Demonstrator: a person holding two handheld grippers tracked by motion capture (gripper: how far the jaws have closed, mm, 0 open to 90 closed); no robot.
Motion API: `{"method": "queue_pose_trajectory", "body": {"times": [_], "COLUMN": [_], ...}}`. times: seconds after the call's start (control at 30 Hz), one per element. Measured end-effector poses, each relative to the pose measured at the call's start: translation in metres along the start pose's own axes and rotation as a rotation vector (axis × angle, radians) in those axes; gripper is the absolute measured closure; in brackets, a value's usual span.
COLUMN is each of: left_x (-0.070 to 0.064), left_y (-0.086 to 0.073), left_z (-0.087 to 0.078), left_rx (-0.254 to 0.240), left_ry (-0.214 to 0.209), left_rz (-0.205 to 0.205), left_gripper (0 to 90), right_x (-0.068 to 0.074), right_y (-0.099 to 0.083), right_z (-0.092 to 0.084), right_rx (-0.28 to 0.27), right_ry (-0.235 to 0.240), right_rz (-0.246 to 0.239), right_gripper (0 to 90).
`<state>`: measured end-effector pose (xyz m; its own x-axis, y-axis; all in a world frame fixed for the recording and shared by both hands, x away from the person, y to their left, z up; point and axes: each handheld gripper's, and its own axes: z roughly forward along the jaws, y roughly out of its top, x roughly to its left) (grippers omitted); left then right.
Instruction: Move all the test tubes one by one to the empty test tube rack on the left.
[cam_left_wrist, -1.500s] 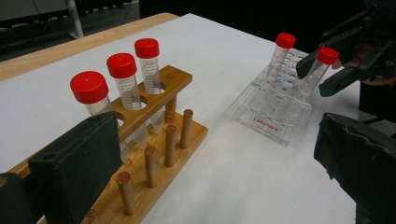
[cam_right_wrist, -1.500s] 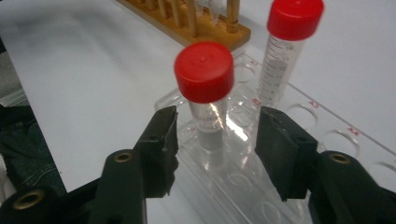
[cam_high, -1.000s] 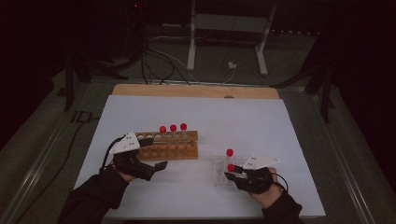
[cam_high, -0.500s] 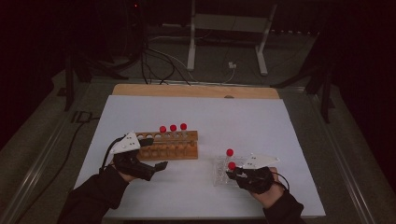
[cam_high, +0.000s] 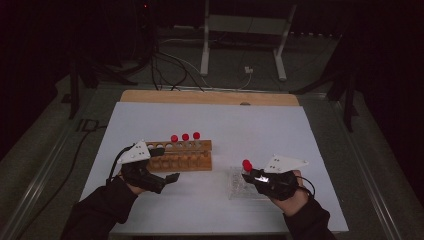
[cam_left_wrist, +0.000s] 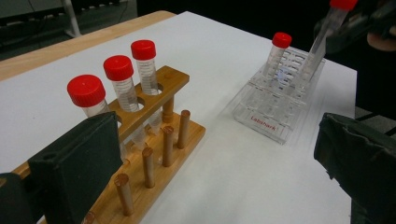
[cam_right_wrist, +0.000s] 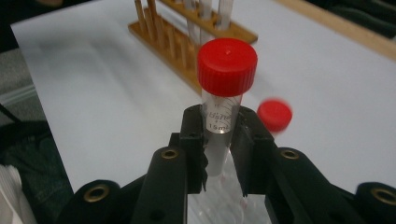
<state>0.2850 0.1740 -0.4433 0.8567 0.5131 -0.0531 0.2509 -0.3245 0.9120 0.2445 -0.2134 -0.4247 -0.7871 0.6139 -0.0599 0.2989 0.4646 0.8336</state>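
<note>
Red-capped tube (cam_right_wrist: 223, 100) clamped in right tongs (cam_right_wrist: 219, 140), its base hidden; left tongs (cam_left_wrist: 210, 154) gape wide.

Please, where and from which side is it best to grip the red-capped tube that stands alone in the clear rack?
Probably on the bare wall of the standing tube, just under its red cap. It stands upright, well above the clear rack, so come level from the open table side, one finger on each side. Mind the tilted tube in the right gripper close by.
</note>
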Motion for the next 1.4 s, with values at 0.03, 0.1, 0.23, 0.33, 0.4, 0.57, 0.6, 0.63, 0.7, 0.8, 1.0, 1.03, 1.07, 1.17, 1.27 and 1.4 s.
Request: {"method": "queue_pose_trajectory", "body": {"times": [0.03, 0.1, 0.23, 0.33, 0.4, 0.57, 0.6, 0.63, 0.7, 0.8, 1.0, 1.03, 1.07, 1.17, 1.27, 1.4], "left_x": [0.0, 0.0, -0.001, -0.001, -0.002, -0.005, -0.006, -0.007, -0.009, -0.012, -0.018, -0.019, -0.019, -0.022, -0.026, -0.03], "left_y": [0.0, 0.002, 0.004, 0.007, 0.009, 0.013, 0.014, 0.015, 0.017, 0.019, 0.024, 0.025, 0.026, 0.029, 0.031, 0.035], "left_z": [0.0, 0.0, 0.0, 0.0, 0.001, 0.004, 0.005, 0.006, 0.008, 0.011, 0.015, 0.016, 0.016, 0.019, 0.022, 0.026], "left_rx": [0.0, 0.0, 0.001, 0.002, 0.003, 0.006, 0.01, 0.01, 0.013, 0.017, 0.016, 0.017, 0.016, 0.01, 0.006, 0.002], "left_ry": [0.003, -0.001, -0.003, -0.008, -0.013, -0.034, -0.036, -0.045, -0.051, -0.067, -0.089, -0.094, -0.099, -0.111, -0.124, -0.141], "left_rz": [0.003, 0.003, 0.009, 0.016, 0.017, 0.025, 0.029, 0.03, 0.037, 0.043, 0.059, 0.061, 0.065, 0.074, 0.084, 0.098], "left_gripper": [1.4, 1.4, 1.5, 1.4, 1.4, 1.5, 1.5, 1.5, 1.5, 1.5, 2.0, 2.1, 2.1, 4.4, 7.1, 13.2], "right_x": [0.0, 0.0, 0.002, 0.004, 0.005, 0.01, 0.011, 0.012, 0.015, 0.02, 0.028, 0.029, 0.03, 0.033, 0.036, 0.039], "right_y": [0.003, 0.008, 0.017, 0.022, 0.023, 0.027, 0.027, 0.028, 0.028, 0.029, 0.031, 0.031, 0.031, 0.032, 0.032, 0.032], "right_z": [0.0, 0.0, 0.003, 0.007, 0.01, 0.018, 0.02, 0.023, 0.027, 0.035, 0.048, 0.049, 0.051, 0.056, 0.06, 0.064], "right_rx": [-0.009, -0.021, -0.039, -0.043, -0.045, -0.052, -0.047, -0.047, -0.042, -0.033, -0.015, -0.013, -0.011, -0.003, 0.004, 0.013], "right_ry": [0.002, 0.005, 0.016, 0.025, 0.032, 0.05, 0.055, 0.056, 0.067, 0.082, 0.105, 0.106, 0.11, 0.118, 0.123, 0.131], "right_rz": [-0.003, -0.009, -0.02, -0.028, -0.03, -0.039, -0.04, -0.044, -0.043, -0.052, -0.065, -0.068, -0.07, -0.075, -0.079, -0.083], "right_gripper": [75.3, 75.3, 75.3, 75.3, 75.3, 75.3, 75.3, 75.3, 75.3, 75.3, 75.3, 75.3, 75.3, 75.3, 75.3, 75.3]}}
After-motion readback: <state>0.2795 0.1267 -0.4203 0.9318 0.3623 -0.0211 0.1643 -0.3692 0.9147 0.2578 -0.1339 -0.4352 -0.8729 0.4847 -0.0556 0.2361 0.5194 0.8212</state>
